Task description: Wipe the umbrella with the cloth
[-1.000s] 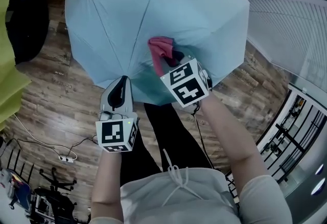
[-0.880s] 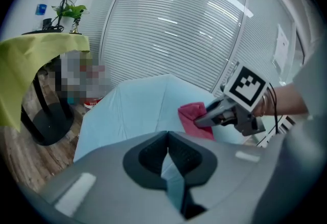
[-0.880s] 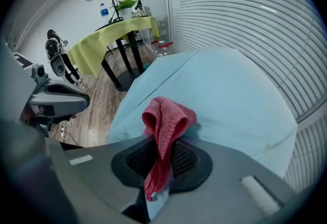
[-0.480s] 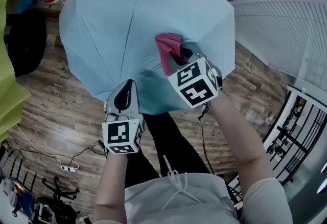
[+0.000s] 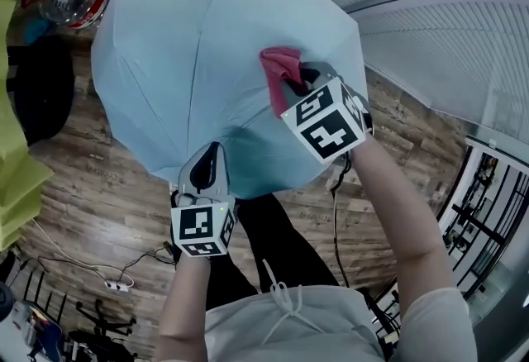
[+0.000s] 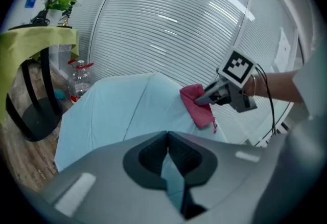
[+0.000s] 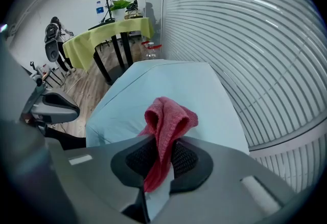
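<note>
Wood floor (image 5: pixel 83 178) below; left gripper (image 5: pixel 208 155) jaws pinch umbrella (image 5: pixel 182 54) rim, right gripper (image 5: pixel 299 81) jaws clamp cloth (image 5: pixel 278 71), now slid further up the panel, so wiping looks under way.

Pale short-sleeved top (image 5: pixel 281 331), white drawstring (image 5: pixel 282 284), dark trousers (image 5: pixel 266 230). Grey left gripper (image 5: pixel 214 147) and right gripper (image 5: pixel 291 84) carry black-and-white marker cubes (image 5: pixel 326 130).
</note>
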`<control>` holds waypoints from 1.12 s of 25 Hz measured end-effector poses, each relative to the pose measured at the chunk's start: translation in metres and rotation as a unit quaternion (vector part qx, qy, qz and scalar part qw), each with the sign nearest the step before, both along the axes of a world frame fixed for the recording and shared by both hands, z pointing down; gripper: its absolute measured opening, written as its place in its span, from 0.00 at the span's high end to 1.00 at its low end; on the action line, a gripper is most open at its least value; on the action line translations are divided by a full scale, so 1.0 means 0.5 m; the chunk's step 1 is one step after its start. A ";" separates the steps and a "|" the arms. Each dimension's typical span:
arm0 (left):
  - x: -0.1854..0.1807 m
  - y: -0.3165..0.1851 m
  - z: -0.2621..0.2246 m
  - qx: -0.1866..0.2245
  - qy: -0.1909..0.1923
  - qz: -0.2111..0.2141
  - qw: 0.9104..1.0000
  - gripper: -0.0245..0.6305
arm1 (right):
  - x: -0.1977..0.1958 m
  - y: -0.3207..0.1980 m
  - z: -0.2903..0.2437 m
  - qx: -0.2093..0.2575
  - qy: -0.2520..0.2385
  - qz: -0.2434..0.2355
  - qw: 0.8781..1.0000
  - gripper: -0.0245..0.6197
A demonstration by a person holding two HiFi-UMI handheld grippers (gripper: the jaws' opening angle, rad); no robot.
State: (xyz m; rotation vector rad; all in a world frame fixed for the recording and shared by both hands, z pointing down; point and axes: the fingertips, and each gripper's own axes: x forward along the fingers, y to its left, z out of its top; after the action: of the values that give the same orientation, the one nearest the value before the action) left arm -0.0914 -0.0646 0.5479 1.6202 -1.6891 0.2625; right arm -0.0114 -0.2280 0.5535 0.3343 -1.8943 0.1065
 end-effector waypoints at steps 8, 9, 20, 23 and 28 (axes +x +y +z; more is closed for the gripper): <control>0.025 -0.041 -0.006 -0.001 0.001 0.003 1.000 0.95 | 0.029 -0.072 -0.007 0.004 0.007 0.005 1.000 0.87; 0.027 -0.045 -0.005 -0.002 0.000 0.004 1.000 0.95 | 0.037 -0.086 -0.006 0.012 0.011 0.009 1.000 0.87; 0.058 -0.058 0.011 -0.020 -0.003 0.005 1.000 0.95 | 0.107 -0.231 0.019 0.050 0.028 0.047 0.997 0.87; 0.063 -0.054 0.015 -0.026 -0.008 0.010 1.000 0.95 | 0.125 -0.263 0.033 0.046 0.028 0.063 0.997 0.87; 0.067 -0.040 0.029 -0.035 -0.004 0.004 0.999 0.95 | 0.168 -0.310 0.058 0.059 0.042 0.091 0.993 0.87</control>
State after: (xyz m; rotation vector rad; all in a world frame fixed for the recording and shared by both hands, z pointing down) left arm -0.0580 -0.0844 0.5625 1.5757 -1.6619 0.3291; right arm 0.0724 -0.3832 0.5824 0.5841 -1.7874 0.1017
